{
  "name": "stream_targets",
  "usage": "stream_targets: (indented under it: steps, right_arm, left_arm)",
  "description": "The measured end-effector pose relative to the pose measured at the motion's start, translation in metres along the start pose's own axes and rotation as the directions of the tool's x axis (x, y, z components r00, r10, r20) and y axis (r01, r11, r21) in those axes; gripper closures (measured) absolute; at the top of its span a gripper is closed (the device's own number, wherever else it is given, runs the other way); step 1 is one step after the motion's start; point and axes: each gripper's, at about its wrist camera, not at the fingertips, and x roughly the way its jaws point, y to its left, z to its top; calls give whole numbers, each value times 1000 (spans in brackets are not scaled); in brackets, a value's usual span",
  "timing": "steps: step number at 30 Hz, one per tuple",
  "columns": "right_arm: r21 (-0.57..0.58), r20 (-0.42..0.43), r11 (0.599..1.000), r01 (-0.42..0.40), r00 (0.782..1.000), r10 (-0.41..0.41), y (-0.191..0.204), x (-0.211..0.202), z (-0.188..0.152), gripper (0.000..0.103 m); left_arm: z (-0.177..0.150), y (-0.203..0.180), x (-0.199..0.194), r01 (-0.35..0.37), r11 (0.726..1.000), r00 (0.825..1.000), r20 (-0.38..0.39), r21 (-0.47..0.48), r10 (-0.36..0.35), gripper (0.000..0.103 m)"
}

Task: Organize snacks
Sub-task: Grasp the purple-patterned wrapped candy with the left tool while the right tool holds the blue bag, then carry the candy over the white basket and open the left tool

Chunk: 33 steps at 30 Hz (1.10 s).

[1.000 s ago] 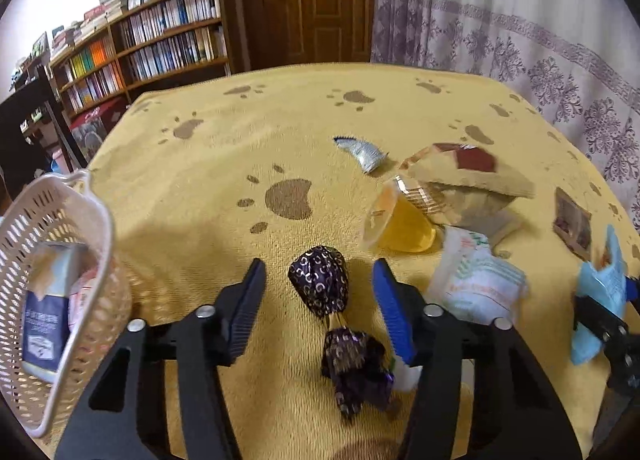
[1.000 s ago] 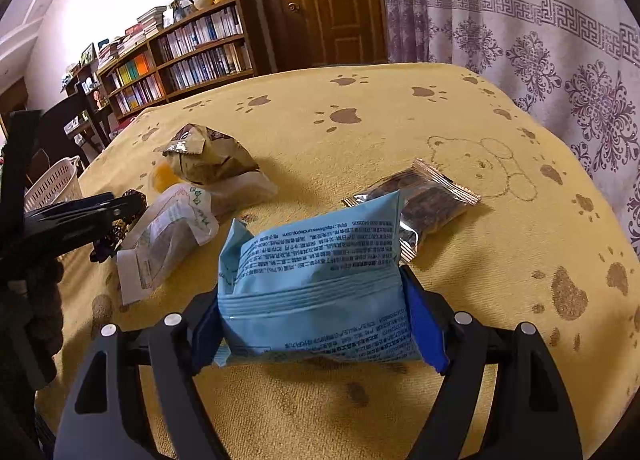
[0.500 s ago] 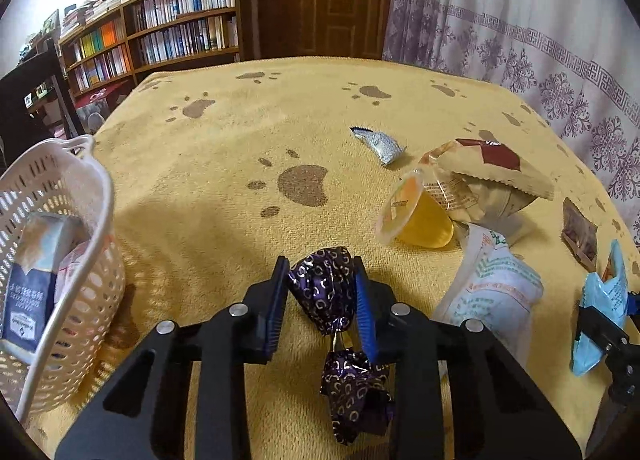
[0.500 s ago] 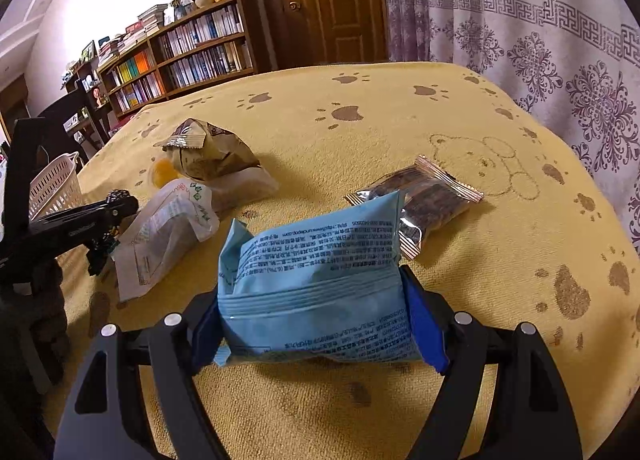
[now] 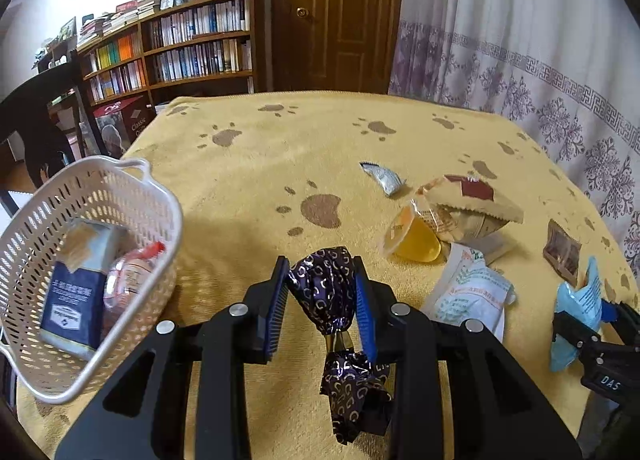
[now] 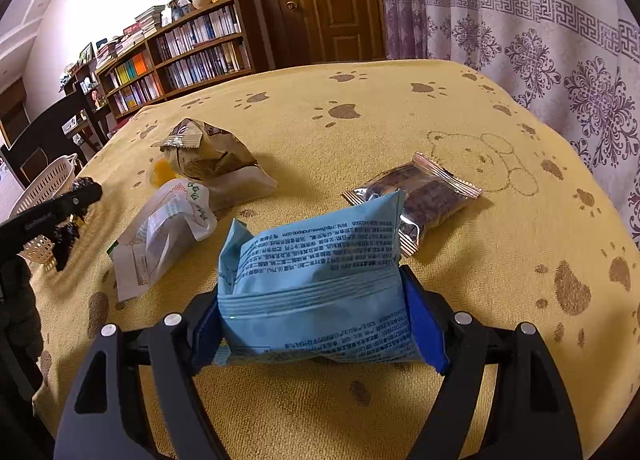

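Observation:
My left gripper is shut on a dark purple foil-wrapped candy, lifted above the yellow paw-print cloth; its twisted tail hangs below the fingers. A white slotted basket holding a blue box and a red-and-white packet sits just to the left. My right gripper is shut on a light blue snack packet above the cloth. That packet also shows at the far right of the left wrist view.
Loose on the cloth lie a white-green packet, a beige bag, a yellow jelly cup, a brown foil packet and a small silver wrapper. A bookshelf, a door and a curtain stand behind the table.
My left gripper went from open around the purple candy to shut on it, then lifted it toward the basket. The right gripper kept still with the blue packet.

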Motion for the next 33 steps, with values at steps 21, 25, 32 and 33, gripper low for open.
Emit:
stream_targets:
  steps: [21,25,32,33]
  right_arm:
    - [6,3,1000,2,1000,-2,-2,0,-1,25]
    - [6,3,1000,2,1000,-2,-2,0,-1,25]
    - [7,3,1000,2,1000,-2,-2,0,-1,25]
    - [7,3,1000,2,1000,-2,-2,0,-1,25]
  left_arm:
    - [22,106,-53,-122,974,982,117,-189,145,71]
    - [24,127,-56,-149,961,976,120,-233,180,71]
    - [23,153,-59,-204,931,963,111,-302,247,42]
    - [22,155,-60,-215,925,958,114,-312,261,39]
